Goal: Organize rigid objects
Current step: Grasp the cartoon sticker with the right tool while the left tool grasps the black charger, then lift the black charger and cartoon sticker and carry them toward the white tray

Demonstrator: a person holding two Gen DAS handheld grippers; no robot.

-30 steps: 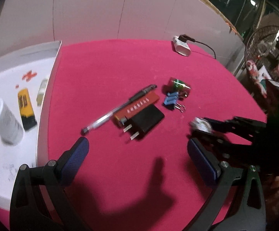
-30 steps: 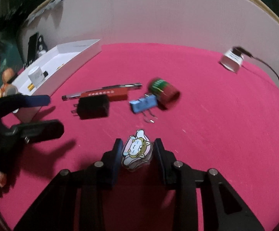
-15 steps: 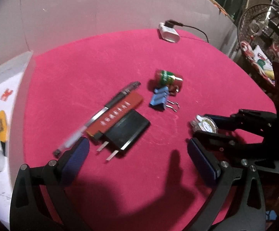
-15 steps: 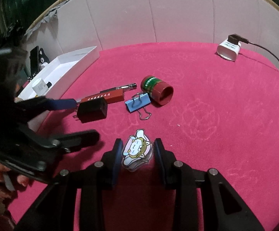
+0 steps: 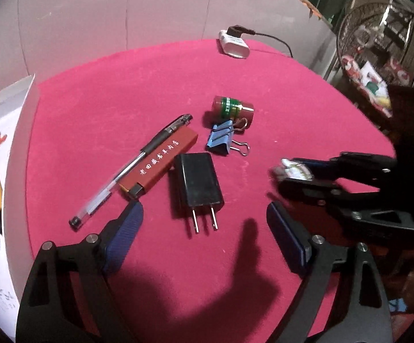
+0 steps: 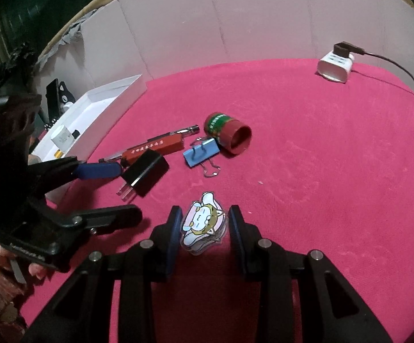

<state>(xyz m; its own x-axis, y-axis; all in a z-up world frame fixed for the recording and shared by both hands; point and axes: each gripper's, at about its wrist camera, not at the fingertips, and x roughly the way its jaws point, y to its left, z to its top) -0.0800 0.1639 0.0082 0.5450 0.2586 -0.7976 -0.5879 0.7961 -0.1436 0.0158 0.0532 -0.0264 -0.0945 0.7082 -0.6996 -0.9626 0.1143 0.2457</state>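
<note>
Left wrist view: left gripper (image 5: 204,225) closing, nothing clamped; black charger (image 5: 197,179) between fingertips, prongs toward camera.

White Chinese characters on red box (image 5: 161,161)

black charger (image 5: 197,178) (pink cloth (image 5: 264,85))

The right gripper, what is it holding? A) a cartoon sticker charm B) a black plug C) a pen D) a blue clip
A: the right gripper has the flat cartoon charm pinched between its pads, while the pen, blue clip and black plug lie on the pink cloth.
</note>
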